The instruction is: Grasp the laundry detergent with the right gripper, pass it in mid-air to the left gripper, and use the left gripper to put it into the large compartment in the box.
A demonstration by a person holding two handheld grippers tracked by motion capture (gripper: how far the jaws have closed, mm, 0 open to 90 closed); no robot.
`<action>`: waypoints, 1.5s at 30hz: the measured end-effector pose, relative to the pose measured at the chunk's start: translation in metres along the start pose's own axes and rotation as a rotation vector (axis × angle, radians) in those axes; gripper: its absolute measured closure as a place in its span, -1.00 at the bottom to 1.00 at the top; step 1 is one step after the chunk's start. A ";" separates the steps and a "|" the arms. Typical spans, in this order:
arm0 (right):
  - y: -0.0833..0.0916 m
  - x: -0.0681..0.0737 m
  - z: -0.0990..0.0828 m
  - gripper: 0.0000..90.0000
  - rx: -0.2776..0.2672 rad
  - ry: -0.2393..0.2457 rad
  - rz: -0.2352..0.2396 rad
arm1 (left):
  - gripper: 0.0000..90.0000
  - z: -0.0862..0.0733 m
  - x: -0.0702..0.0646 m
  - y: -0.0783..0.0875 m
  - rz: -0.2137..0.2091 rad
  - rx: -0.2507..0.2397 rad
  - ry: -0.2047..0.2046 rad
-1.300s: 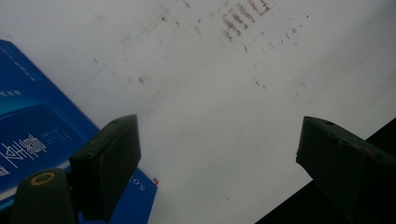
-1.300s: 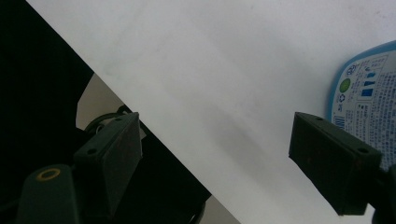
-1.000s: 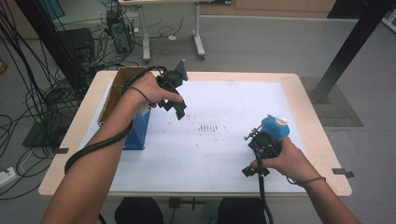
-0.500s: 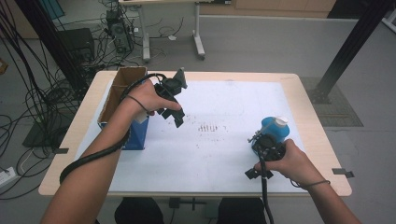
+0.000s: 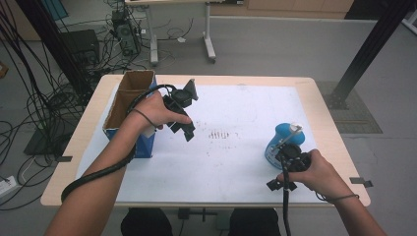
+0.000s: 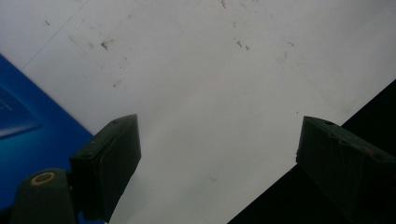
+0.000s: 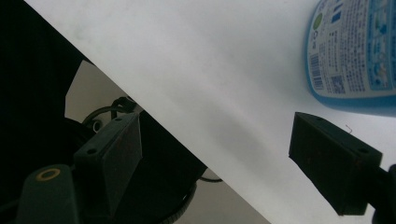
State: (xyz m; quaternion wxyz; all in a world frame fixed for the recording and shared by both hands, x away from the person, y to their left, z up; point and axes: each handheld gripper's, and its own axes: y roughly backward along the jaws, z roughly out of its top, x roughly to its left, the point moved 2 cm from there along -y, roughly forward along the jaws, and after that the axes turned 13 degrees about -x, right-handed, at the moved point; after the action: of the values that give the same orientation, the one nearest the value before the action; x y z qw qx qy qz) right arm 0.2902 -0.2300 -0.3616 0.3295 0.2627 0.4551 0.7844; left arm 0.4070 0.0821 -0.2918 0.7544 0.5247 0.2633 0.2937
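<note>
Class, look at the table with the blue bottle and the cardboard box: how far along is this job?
Nothing looks done yet. The blue bottle stands upright on the white mat, ungripped. The right tool is open just beside it, and the left tool is open and empty over the mat near the cardboard box. Gripping the bottle and all later handling probably remain.

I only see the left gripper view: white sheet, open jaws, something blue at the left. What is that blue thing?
Observer: A blue-sided cardboard box, open at the top, at the left edge of the table, beside the left gripper.
Operator: Anything else on the table?
Observer: A blue spray bottle, near the right edge of the white sheet.
Operator: Is the right gripper holding it?
Observer: No. The right gripper is open beside it, and the bottle is outside its jaws.
</note>
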 end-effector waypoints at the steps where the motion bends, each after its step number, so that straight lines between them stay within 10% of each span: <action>1: 0.000 -0.002 -0.002 -0.63 0.003 -0.002 -0.002 | -0.69 -0.001 -0.001 -0.001 0.001 0.000 -0.002; 45: 0.016 -0.042 -0.030 -0.74 -0.034 -0.045 -0.085 | -0.73 -0.030 -0.004 -0.014 0.005 0.010 0.015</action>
State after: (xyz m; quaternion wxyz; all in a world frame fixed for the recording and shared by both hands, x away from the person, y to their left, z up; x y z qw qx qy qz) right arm 0.2913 -0.2842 -0.3654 0.3771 0.2549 0.4452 0.7711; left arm 0.3851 0.0942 -0.3139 0.7490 0.5269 0.2692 0.2981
